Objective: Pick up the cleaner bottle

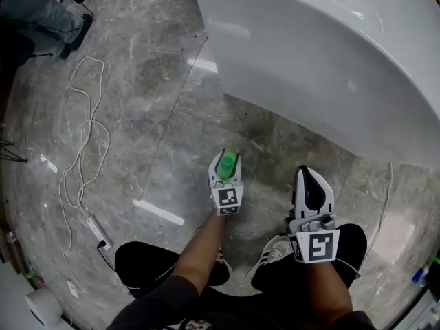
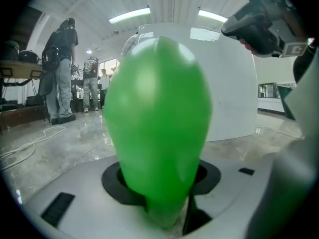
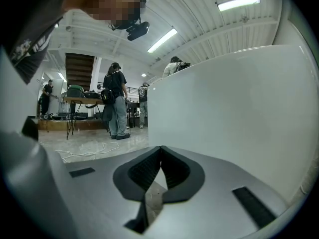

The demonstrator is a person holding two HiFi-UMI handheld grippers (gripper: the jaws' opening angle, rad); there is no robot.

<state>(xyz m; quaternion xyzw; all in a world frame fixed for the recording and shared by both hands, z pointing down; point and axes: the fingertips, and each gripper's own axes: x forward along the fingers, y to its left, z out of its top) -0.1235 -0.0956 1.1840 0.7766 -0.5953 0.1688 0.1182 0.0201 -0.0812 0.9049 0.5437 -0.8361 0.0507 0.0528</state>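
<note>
Head view: left gripper [image 1: 227,159] grips cleaner bottle [image 1: 227,166] near tub [image 1: 309,60] edge.

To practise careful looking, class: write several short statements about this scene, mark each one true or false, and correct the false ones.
1. The left gripper has the green cleaner bottle between its jaws. True.
2. The right gripper also holds a bottle. False: its jaws are together with nothing between them.
3. A white cable lies loose on the floor, at the left of the head view. True.
4. The floor is made of wooden planks. False: it is glossy grey stone with marble veining.
5. The large white tub lies behind the person's legs. False: it is ahead of both grippers.
</note>
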